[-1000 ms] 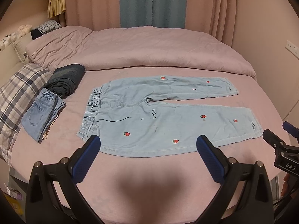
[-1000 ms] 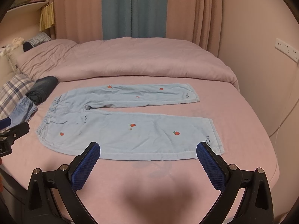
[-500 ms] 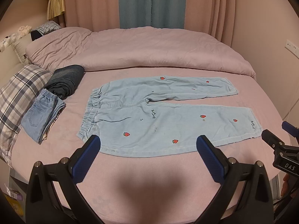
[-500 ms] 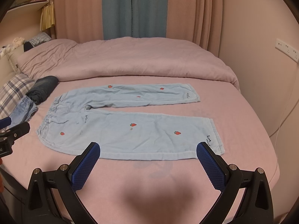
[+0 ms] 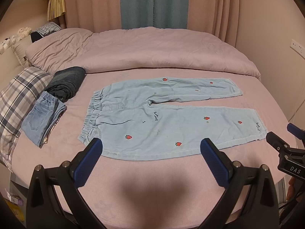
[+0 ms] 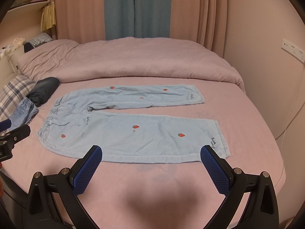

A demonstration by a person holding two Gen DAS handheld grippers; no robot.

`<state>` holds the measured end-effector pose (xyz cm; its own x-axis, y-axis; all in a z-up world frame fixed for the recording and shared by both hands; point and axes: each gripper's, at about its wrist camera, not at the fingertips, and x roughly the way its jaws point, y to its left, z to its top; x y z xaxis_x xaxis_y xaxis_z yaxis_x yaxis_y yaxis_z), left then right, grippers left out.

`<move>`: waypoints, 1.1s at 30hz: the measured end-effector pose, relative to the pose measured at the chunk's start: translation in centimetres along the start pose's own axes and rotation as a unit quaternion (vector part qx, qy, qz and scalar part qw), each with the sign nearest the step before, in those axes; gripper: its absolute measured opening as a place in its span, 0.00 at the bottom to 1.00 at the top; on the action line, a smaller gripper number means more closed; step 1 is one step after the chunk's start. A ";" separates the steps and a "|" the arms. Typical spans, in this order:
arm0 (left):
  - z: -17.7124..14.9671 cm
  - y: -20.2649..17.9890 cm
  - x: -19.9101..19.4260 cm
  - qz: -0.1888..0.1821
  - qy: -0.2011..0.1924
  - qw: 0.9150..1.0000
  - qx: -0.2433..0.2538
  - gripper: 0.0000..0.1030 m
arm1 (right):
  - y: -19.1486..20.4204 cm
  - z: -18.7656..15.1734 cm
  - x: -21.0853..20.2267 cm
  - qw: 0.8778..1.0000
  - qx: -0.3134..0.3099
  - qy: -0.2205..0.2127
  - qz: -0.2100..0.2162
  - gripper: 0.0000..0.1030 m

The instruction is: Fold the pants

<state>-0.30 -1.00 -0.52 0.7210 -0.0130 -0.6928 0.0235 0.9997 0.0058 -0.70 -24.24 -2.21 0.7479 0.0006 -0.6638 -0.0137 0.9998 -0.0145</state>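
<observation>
While both the left hand-held gripper [image 5: 151,159] and right hand-held gripper [image 6: 151,161] hover wide open and empty, each should pinch the pants' [image 5: 171,118] 6 o'clock hem evenly.

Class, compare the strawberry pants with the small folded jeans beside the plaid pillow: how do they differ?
The strawberry pants lie spread flat, legs apart; the small folded jeans are a compact stack. The strawberry pants carry red strawberry motifs; none show on the folded jeans. Both are light blue, with elastic waistbands, resting on the pink bed.

Pale blue pants [image 5: 171,122] being dotted with red strawberries, pink bedsheet [image 5: 133,171] being bordered by grey-white plaid pillow [image 5: 17,95]
</observation>
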 end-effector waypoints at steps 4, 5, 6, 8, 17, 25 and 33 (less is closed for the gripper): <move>0.0 -0.1 0.0 0.000 -0.001 1.000 0.001 1.00 | 0.0 0.0 0.0 1.000 0.000 0.000 0.000 1.00; 0.0 0.0 0.0 0.000 -0.001 1.000 0.001 1.00 | 0.0 -0.1 0.0 1.000 0.000 0.000 0.000 1.00; 0.0 0.0 0.0 0.000 -0.001 1.000 0.001 1.00 | 0.0 -0.1 0.0 1.000 0.000 0.000 -0.001 1.00; -0.1 0.0 0.0 0.000 -0.001 1.000 0.001 1.00 | 0.0 -0.1 0.0 1.000 0.000 0.001 0.000 1.00; -0.1 0.0 0.0 -0.001 0.000 1.000 0.001 1.00 | 0.0 -0.1 0.0 1.000 0.000 0.000 0.000 1.00; -0.3 0.1 0.1 -0.001 -0.001 1.000 0.004 1.00 | 0.0 -0.2 0.1 1.000 0.000 0.001 0.000 1.00; -0.4 0.1 0.1 -0.003 -0.001 1.000 0.004 1.00 | 0.1 -0.2 0.1 1.000 0.000 0.001 0.000 1.00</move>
<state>-0.48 -0.93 -0.84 0.7226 -0.0190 -0.6910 0.0332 0.9994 0.0071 -0.74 -24.18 -2.39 0.7469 0.0000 -0.6649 -0.0136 0.9998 -0.0153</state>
